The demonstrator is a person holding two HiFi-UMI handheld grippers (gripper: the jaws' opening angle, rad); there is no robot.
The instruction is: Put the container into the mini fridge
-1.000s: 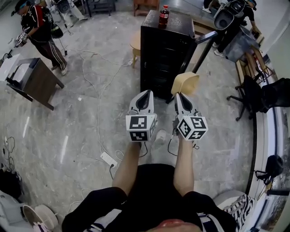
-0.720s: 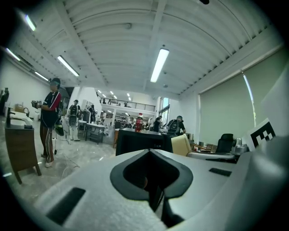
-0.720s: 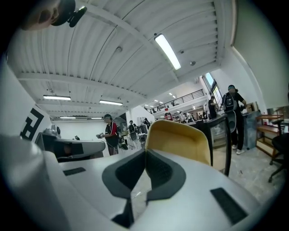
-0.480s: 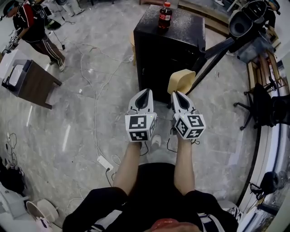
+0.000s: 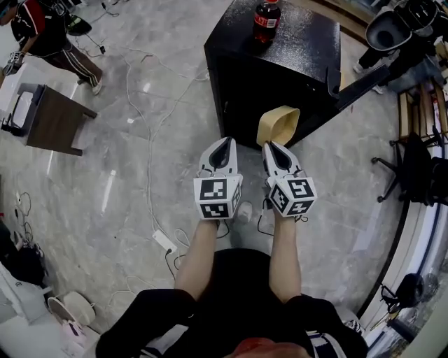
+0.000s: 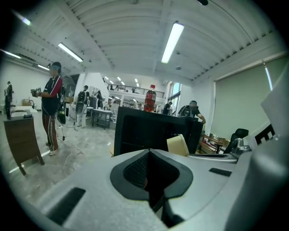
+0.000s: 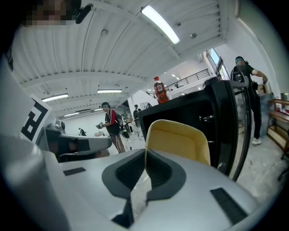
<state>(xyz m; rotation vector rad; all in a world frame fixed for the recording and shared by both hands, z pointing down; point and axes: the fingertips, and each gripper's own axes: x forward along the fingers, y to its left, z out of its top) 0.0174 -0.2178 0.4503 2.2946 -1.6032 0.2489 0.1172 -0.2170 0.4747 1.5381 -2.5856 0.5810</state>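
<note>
My right gripper (image 5: 271,145) (image 7: 145,151) is shut on the rim of a pale yellow container (image 5: 278,124) (image 7: 178,140), which tilts up in front of it. The black mini fridge (image 5: 273,77) (image 7: 189,117) stands just ahead with its door (image 5: 357,78) (image 7: 237,126) swung open to the right. A red cola bottle (image 5: 266,14) (image 6: 149,98) stands on top of it. My left gripper (image 5: 224,142) (image 6: 149,151) is level with the right one, shut and holding nothing. In the left gripper view the container (image 6: 178,145) shows in front of the fridge (image 6: 153,133).
A person (image 5: 49,35) stands at the far left beside a small brown table (image 5: 49,119). Cables and a power strip (image 5: 166,242) lie on the grey floor. An office chair (image 5: 413,161) and camera stands are at the right.
The fridge has come closer and lower in the head view as I walk toward it. Both grippers keep the same pose, the container still gripped.
</note>
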